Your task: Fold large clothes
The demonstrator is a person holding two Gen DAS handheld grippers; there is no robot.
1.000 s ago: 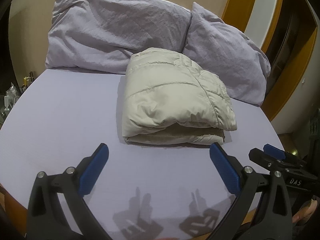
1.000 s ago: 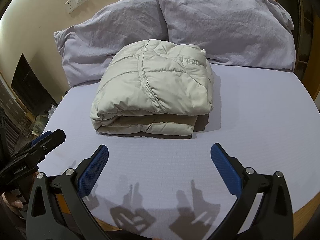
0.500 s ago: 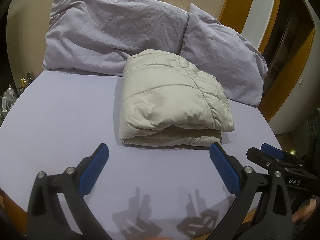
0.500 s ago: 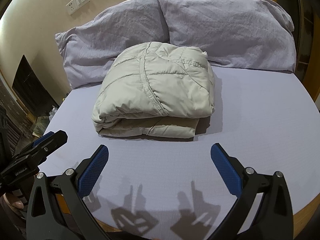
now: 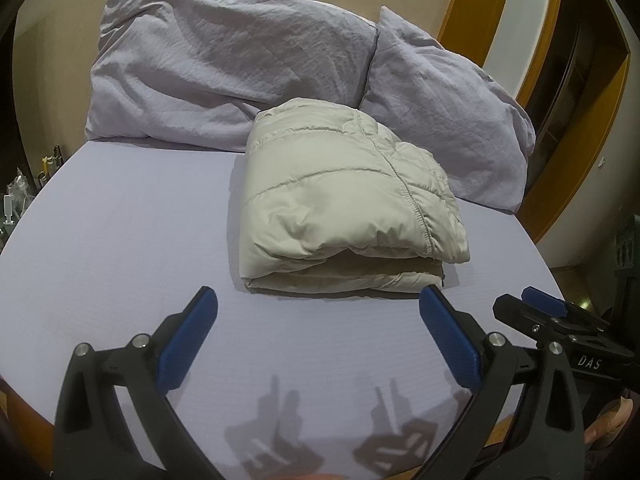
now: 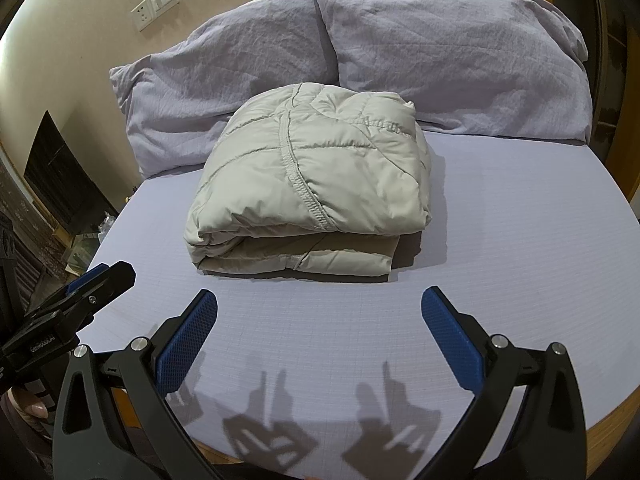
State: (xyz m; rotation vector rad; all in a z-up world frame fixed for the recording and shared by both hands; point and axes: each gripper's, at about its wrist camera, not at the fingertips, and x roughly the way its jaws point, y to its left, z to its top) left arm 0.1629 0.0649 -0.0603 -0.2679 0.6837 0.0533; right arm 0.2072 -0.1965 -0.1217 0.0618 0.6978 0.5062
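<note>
A beige quilted jacket [image 5: 340, 200] lies folded into a thick rectangular bundle on the lilac bed sheet [image 5: 120, 240]; in the right wrist view the jacket [image 6: 312, 184] sits just beyond the fingers. My left gripper [image 5: 318, 312] is open, hovering over bare sheet short of the bundle's near edge, holding nothing. My right gripper [image 6: 320, 312] is open too, empty, also just short of the bundle. The right gripper's tip [image 5: 548, 312] shows at the right of the left wrist view, and the left gripper's tip [image 6: 96, 284] at the left of the right wrist view.
Two lilac pillows [image 5: 224, 80] [image 5: 452, 132] lean against the wall behind the jacket, seen again as pillows [image 6: 452, 52] in the right wrist view. A wooden bed edge [image 6: 616, 412] rims the sheet. A wall socket [image 6: 156, 4] sits above left; a dark bedside unit [image 6: 60, 176] stands left.
Both grippers have drifted slightly, so the jacket sits a little lower and nearer in both views. Both stay open and empty; the jacket has not moved.
</note>
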